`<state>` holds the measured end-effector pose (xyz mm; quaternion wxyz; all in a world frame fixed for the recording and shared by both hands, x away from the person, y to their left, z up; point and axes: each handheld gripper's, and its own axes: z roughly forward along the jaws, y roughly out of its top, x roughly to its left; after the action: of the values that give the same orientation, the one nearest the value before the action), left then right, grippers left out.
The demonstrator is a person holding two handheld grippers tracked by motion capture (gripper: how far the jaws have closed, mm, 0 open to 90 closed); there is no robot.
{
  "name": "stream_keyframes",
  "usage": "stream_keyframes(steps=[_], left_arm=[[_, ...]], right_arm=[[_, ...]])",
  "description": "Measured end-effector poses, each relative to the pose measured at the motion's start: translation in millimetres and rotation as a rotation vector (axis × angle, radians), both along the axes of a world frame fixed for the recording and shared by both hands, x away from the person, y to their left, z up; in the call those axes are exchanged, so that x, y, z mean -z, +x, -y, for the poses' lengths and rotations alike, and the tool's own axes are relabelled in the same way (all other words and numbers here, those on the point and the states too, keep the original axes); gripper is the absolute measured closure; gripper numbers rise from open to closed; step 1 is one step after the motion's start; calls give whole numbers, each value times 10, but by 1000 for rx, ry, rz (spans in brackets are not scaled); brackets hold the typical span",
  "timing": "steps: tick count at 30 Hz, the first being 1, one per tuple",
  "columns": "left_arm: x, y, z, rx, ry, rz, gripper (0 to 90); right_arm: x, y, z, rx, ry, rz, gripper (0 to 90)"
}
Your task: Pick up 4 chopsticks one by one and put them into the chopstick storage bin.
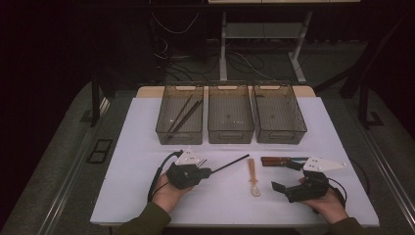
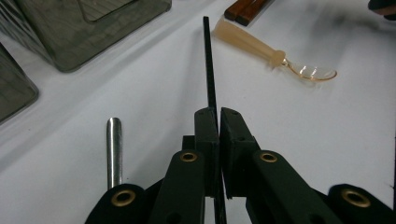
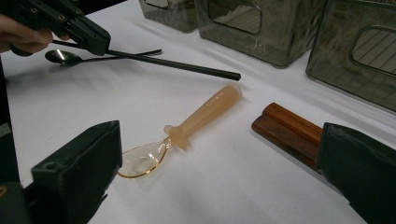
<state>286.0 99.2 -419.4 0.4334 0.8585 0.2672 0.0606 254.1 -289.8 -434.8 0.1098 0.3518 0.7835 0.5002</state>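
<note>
One black chopstick is pinched in my left tongs, right tongs wide open and empty.
It may swivel toward the spoon at 3 o'clock, because I grip only its very end.

High cam overhead, facing fwd; tool cams low, close; all share spoon.

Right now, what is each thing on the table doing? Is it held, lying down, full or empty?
Left claw: shut on the black chopstick.
Black chopstick: held at one end, pointing toward the clear spoon.
Right claw: open, holding nothing.
Clear spoon: lying flat on the table, untouched.
Metal spoon: lying flat by the left claw.
Brown wooden sticks: lying side by side.
Left bin: has dark chopsticks inside.
Right bin: looks empty.
</note>
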Motion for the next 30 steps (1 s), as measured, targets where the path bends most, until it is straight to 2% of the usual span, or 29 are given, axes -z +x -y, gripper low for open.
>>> stream_keyframes(steps=[6, 18, 30], left_arm=[[-51, 10, -28, 7, -25, -1, 861], [-205, 61, -101, 58, -67, 13, 861], [-402, 141, -189, 66, -107, 39, 861]], right_arm=[[0, 2, -1, -1, 1, 0, 8], [0, 4, 1, 1, 3, 0, 8], [0, 3, 0, 3, 2, 1, 8]])
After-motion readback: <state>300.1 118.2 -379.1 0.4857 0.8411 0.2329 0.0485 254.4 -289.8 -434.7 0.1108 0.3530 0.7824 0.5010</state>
